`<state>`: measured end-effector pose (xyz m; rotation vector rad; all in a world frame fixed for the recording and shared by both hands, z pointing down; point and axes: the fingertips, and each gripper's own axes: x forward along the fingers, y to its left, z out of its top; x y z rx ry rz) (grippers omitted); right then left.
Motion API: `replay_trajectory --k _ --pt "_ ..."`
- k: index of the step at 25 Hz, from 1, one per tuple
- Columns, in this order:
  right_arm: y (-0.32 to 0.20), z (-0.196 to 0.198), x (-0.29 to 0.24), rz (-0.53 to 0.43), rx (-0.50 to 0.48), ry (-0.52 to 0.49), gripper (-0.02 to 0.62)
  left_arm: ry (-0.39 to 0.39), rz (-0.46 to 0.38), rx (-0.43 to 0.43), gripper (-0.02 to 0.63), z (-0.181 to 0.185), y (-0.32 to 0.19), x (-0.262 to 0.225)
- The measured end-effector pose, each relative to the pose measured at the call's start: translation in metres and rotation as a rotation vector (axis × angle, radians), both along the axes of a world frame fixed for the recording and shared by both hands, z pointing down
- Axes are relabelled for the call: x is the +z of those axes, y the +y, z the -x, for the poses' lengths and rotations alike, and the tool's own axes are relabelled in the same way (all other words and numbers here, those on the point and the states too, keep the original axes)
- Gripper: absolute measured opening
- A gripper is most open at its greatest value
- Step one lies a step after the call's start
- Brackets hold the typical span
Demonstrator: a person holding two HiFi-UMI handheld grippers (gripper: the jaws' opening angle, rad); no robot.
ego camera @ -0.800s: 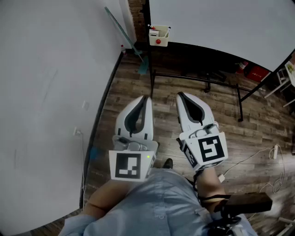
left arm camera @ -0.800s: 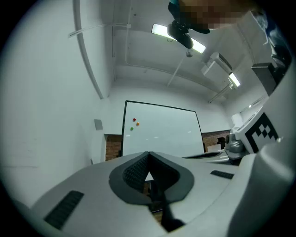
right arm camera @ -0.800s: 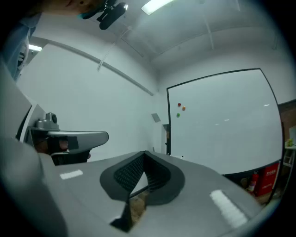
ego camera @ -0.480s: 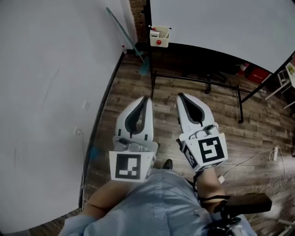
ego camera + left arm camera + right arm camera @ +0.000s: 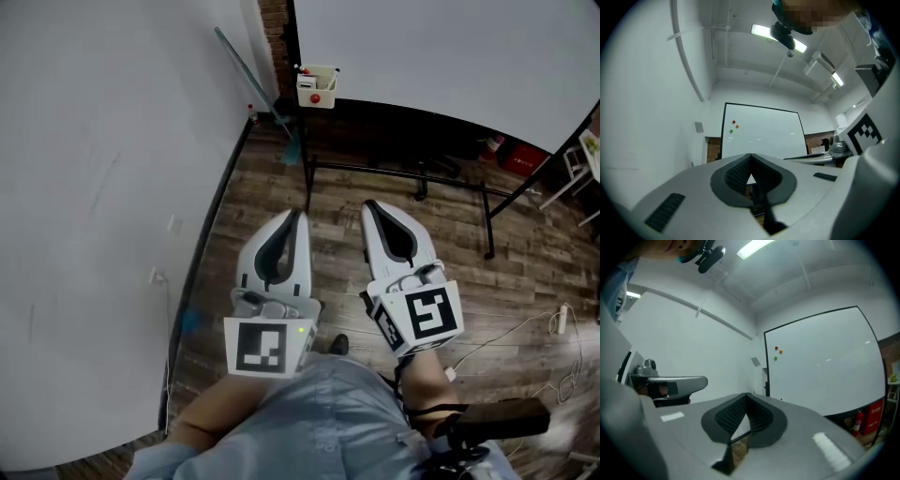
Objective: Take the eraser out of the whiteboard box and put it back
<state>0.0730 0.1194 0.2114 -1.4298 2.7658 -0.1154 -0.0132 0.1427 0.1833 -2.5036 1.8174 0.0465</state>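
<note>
Presently the person is holding both tools level above the wooden floor [image 5: 253,187], well apart from the whiteboard box [image 5: 317,86], which is hanging at the lower corner of the whiteboard [image 5: 450,47]. The left claw [image 5: 298,214] and the right claw [image 5: 367,203] are each sitting pressed together on nothing. The eraser is presumably lying inside that box, too small to pick out. It is likely handling as a light, stiff block with a soft felt face, best pinched across its narrow sides.

The box [image 5: 317,86] at the corner of the whiteboard [image 5: 450,47] is too small to tell its contents; no eraser can be picked out. The whiteboard runs off the top edge.
</note>
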Motion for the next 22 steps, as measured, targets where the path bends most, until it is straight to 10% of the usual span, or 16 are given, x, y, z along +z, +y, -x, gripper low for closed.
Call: replay_trajectory --k 22 --pt "-0.045 -0.003 0.021 0.042 -0.059 0.005 0.002 0.002 0.056 -0.049 0.006 0.001 -0.036 0.03"
